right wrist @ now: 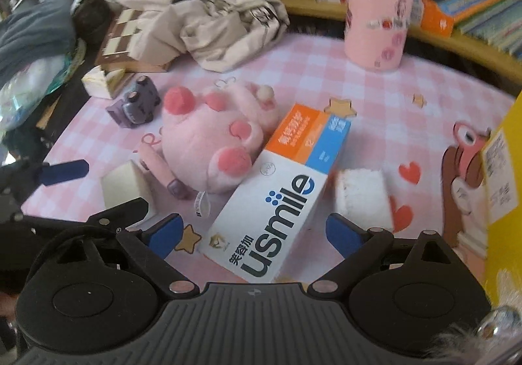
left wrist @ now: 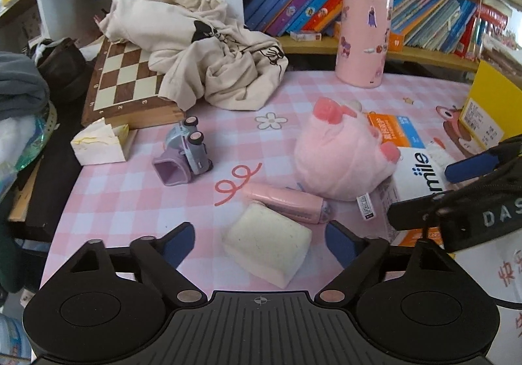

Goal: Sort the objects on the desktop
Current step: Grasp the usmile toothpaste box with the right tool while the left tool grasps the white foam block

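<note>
My left gripper (left wrist: 261,242) is open, its blue-padded fingers on either side of a cream sponge block (left wrist: 267,242) on the pink checked mat (left wrist: 146,198). A pink tube (left wrist: 287,203) lies just beyond the block, and a pink plush toy (left wrist: 342,156) behind that. My right gripper (right wrist: 254,234) is open, straddling the near end of a white, orange and blue usmile box (right wrist: 277,198). The plush (right wrist: 208,143) leans against the box's left side. A white sponge (right wrist: 363,198) lies right of the box. The cream block (right wrist: 122,187) also shows in the right wrist view.
A purple toy truck (left wrist: 186,152) lies on its side. A chessboard (left wrist: 127,81) under a beige cloth bag (left wrist: 202,48) sits back left, with a small paper box (left wrist: 98,143) beside it. A pink cylinder (left wrist: 363,38) stands at the back before shelved books. A yellow box (left wrist: 489,107) is at right.
</note>
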